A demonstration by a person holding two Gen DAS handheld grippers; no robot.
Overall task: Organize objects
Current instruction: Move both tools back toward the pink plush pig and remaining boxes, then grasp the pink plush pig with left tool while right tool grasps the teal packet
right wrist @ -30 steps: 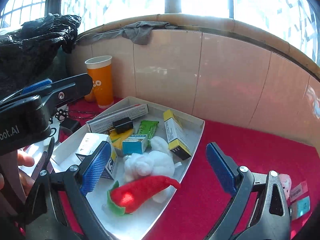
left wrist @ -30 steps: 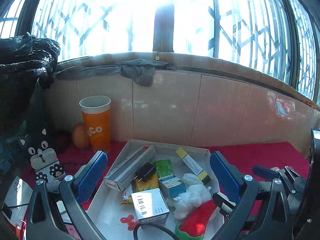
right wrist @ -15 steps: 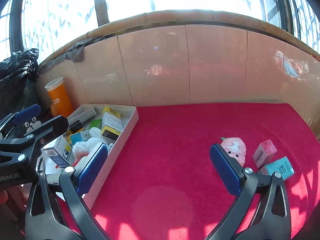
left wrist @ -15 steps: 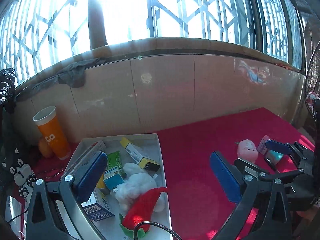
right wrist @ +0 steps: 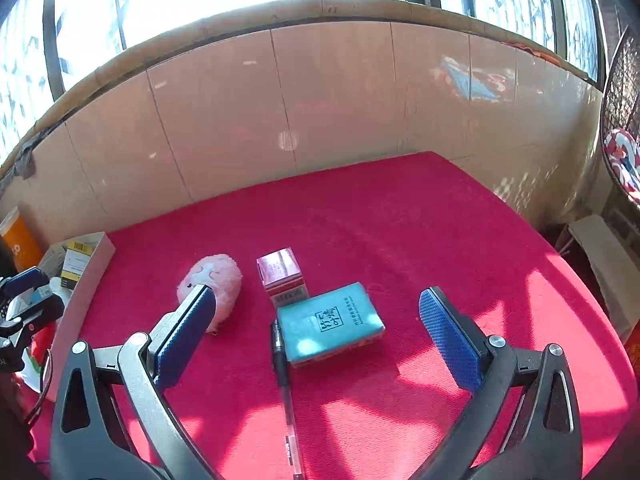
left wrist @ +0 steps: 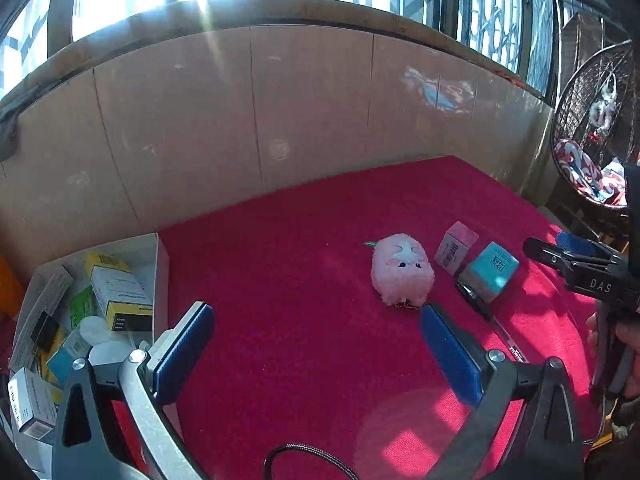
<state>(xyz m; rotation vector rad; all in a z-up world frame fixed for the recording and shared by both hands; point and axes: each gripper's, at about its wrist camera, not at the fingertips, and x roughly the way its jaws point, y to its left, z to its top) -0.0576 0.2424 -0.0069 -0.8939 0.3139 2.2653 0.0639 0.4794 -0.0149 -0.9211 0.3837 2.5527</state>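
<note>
Both wrist views are swinging away from the white tray [left wrist: 160, 264], which a second ago was filling the frames and is now sliding off toward nine o'clock, while the loose items on the red cloth [right wrist: 400, 220] are coming into the centre; I judge this as the filled tray being left behind and the next pickup being lined up. Going left to right in the right wrist view: the tray edge is sitting at nine o'clock, holding at least six small boxes plus white fluff, with an orange cup [right wrist: 18, 240] behind it; the left gripper [left wrist: 316, 344] is hanging with its blue pads spread wide and nothing between them. Next, one pink plush toy [right wrist: 218, 284] is lying at ten o'clock, partly behind a pad; one pink box [right wrist: 282, 276] is standing at eleven o'clock, just beside it; one teal box [right wrist: 330, 318] is lying at centre, touching the pink box; one black pen [right wrist: 282, 364] is lying at six o'clock against the teal box. The right gripper [right wrist: 316, 340] is also gaping, empty, framing the teal box. So four things are waiting outside the tray.
</note>
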